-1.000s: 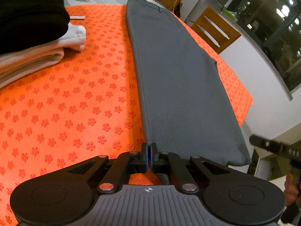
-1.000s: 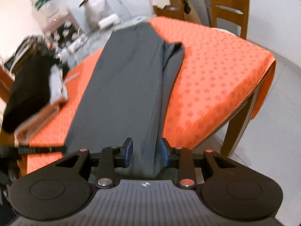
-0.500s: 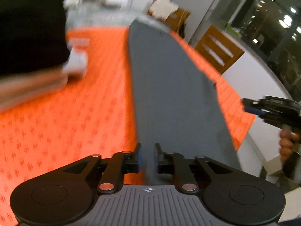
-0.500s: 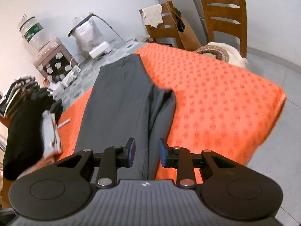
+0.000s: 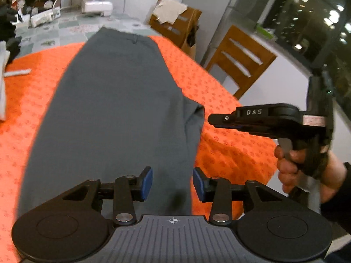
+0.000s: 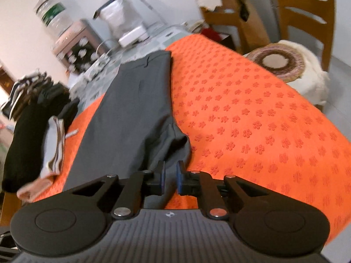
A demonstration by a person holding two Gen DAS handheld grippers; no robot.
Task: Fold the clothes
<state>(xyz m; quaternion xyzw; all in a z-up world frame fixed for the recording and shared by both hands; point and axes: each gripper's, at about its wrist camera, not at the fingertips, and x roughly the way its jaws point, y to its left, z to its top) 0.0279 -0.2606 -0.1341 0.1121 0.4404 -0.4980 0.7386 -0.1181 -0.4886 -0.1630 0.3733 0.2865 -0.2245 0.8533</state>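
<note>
The left tool [image 5: 172,182] hangs wide apart over the near end of the grey trousers [image 5: 114,114], gripping nothing. The right tool [image 6: 169,178] stands narrowly parted at the trousers' rumpled edge, its pads clear of the cloth. One pair lies lengthwise on the orange-covered table [image 6: 252,120]. Left of it sits one stack of folded clothes [image 6: 37,131]. Beyond stand two wooden chairs [image 6: 305,13].

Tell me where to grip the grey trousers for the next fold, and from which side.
Grip the grey trousers at the near hem, coming in low from the table's near edge. They lie flat and lengthwise, waistband far away, and the near right corner is bunched, so smooth it first.
</note>
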